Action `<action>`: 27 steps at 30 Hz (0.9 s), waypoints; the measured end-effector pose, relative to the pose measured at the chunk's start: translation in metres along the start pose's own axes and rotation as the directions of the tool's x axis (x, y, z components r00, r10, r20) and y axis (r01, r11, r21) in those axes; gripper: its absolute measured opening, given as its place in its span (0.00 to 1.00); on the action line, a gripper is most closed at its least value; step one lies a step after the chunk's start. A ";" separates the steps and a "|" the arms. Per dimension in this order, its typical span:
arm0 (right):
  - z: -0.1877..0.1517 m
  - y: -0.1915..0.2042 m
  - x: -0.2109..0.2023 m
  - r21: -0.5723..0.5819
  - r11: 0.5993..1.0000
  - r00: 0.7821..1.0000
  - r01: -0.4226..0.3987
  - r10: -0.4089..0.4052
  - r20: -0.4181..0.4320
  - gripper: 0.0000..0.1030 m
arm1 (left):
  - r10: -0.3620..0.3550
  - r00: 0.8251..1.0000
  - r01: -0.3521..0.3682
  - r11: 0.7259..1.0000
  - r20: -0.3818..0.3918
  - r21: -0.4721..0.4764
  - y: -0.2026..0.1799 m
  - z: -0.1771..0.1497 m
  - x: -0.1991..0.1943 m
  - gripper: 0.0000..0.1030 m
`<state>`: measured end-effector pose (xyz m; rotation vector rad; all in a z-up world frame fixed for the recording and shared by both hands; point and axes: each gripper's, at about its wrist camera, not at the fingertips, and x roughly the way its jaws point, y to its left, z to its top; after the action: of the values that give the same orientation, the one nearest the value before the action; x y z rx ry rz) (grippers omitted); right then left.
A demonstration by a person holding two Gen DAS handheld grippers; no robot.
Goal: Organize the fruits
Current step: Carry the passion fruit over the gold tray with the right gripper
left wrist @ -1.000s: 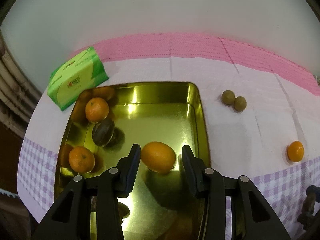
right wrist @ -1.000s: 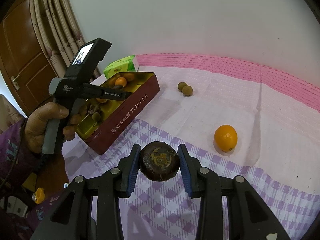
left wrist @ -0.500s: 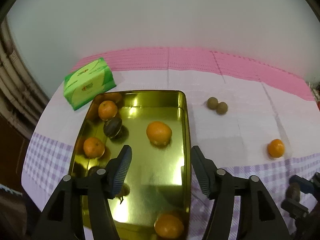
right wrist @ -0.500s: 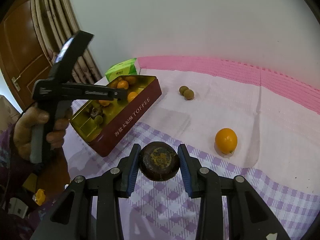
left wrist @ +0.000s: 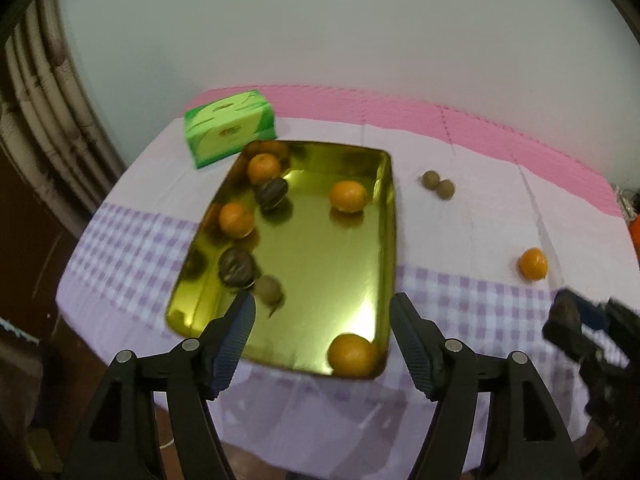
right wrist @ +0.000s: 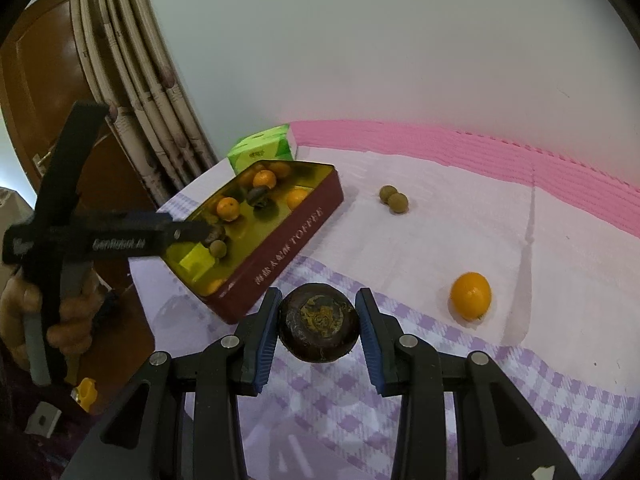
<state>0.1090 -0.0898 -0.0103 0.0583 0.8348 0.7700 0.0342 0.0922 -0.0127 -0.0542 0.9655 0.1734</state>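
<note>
**Dark fruit gripped beside the toffee tin**

The tabletop (right wrist: 460, 220) wears a cloth of white, pink and purple check. On its left part sits the red toffee tin (right wrist: 288, 240), its gold inside (left wrist: 320, 264) holding four oranges, two dark wrinkled fruits and a small brown one. A green tissue box (left wrist: 230, 134) stands just behind the tin's far corner.

The left gripper (left wrist: 322, 340) hangs above the tin's near edge, its fingers (left wrist: 236, 336) spread wide with nothing between them. The right gripper (right wrist: 318, 330) hovers over the purple check near the tin's front corner, its fingers pressed on both sides of a dark round fruit (right wrist: 318, 328).

A loose orange (right wrist: 470, 296) lies on the cloth to the right, well apart from the tin. Two small brown fruits (right wrist: 394, 199) lie touching each other between the tin and the pink band.
</note>
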 end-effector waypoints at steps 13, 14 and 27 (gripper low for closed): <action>0.025 0.043 0.025 -0.074 0.997 1.000 -0.019 0.017 -0.025 0.34 | 0.090 0.995 -0.089 0.996 0.033 -0.024 0.028 -0.013 0.001 0.81; 0.027 0.045 0.027 -0.077 0.997 0.999 -0.022 0.020 -0.027 0.34 | 0.085 0.996 -0.084 0.996 0.028 -0.025 0.029 -0.013 0.002 0.81; 0.053 0.054 0.066 -0.069 0.995 0.996 -0.068 0.064 -0.059 0.34 | 0.089 0.996 -0.090 0.995 -0.023 -0.049 0.041 -0.011 0.018 0.81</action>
<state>0.1412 0.0049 0.0014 0.0015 0.8617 0.8664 0.0284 0.1339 -0.0327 -0.0588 0.9850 0.2796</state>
